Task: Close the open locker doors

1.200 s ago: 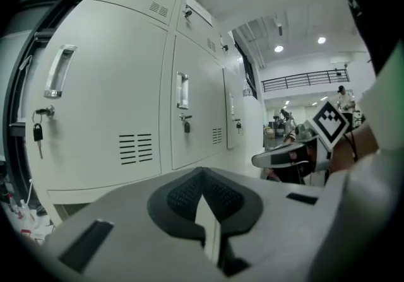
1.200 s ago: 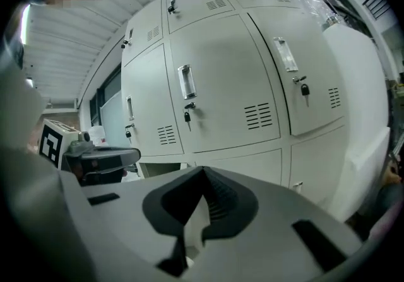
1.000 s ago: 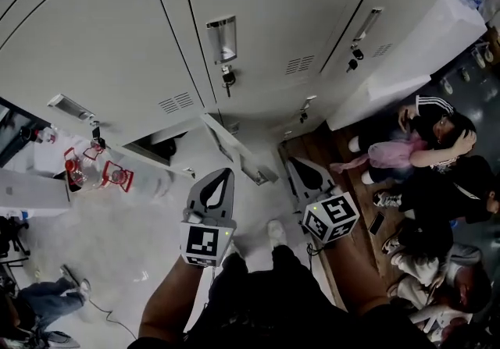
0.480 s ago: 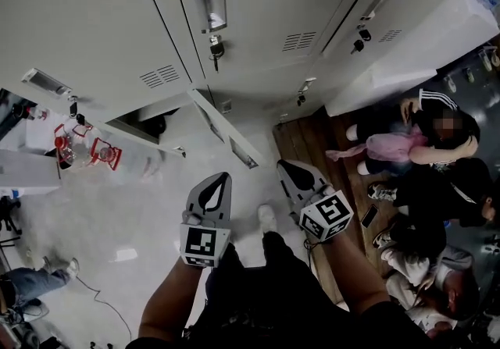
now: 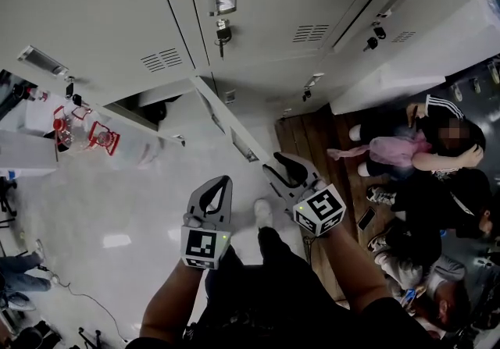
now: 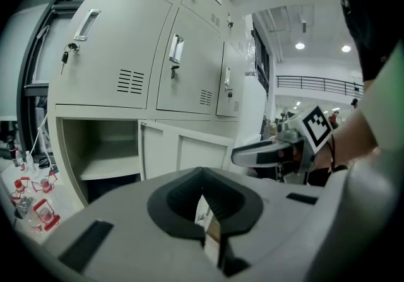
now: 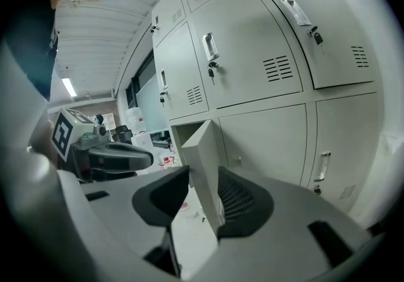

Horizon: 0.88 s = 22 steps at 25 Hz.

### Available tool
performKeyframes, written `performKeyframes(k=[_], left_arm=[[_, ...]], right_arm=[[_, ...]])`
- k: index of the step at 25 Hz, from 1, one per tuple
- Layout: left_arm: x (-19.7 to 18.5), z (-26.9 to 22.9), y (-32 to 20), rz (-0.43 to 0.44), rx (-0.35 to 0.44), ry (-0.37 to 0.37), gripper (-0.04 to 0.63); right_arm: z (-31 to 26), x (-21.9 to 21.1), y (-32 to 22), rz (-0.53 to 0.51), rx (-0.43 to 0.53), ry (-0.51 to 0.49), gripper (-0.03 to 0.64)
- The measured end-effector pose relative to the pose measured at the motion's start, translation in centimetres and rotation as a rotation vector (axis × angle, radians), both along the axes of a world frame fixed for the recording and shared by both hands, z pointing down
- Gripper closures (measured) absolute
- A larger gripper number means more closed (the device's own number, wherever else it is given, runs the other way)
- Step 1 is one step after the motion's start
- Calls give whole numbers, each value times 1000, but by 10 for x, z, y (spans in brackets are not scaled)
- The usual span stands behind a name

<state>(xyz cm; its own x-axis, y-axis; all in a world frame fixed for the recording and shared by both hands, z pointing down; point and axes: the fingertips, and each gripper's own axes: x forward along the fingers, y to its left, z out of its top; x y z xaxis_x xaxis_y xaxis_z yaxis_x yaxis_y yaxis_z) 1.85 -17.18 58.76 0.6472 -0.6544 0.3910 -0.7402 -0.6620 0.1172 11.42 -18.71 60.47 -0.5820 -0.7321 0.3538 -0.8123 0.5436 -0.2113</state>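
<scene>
We hold the right gripper (image 5: pixel 275 165) (image 7: pixel 202 178) with its jaws spread. The free edge of the open locker door (image 5: pixel 233 130) (image 7: pixel 201 148) stands in the gap, unclamped, probably so that we can swing it back to its empty compartment (image 5: pixel 150 110) ahead and to the left. The left gripper (image 5: pixel 219 183) (image 6: pixel 203 197) stays clenched on nothing, just left of the right one, with the door's face beyond its tips; it seems a spare pusher. Against the earlier frames, both grippers have come in toward the door. The right jaws, then together and off to the door's right, have just been opening around its edge.
</scene>
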Motion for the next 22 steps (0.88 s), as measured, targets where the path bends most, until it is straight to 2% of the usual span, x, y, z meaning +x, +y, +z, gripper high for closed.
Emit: performKeyframes(k=[7,11,13,22], left_arm=[[-7,4,9,-22,-7,6,591],[-14,5,13,-34,-12,8,591],[-19,6,14,-42,-12,9,591],[-54,6,13,-94,-9,12,591]], right_arm=[[3,-14,3,-69,17,40,465],[5,-22,1,-69,15,55,476],[7,-24,-1,-58,14,65,515],[8,-63,11,-119,3,59,509]])
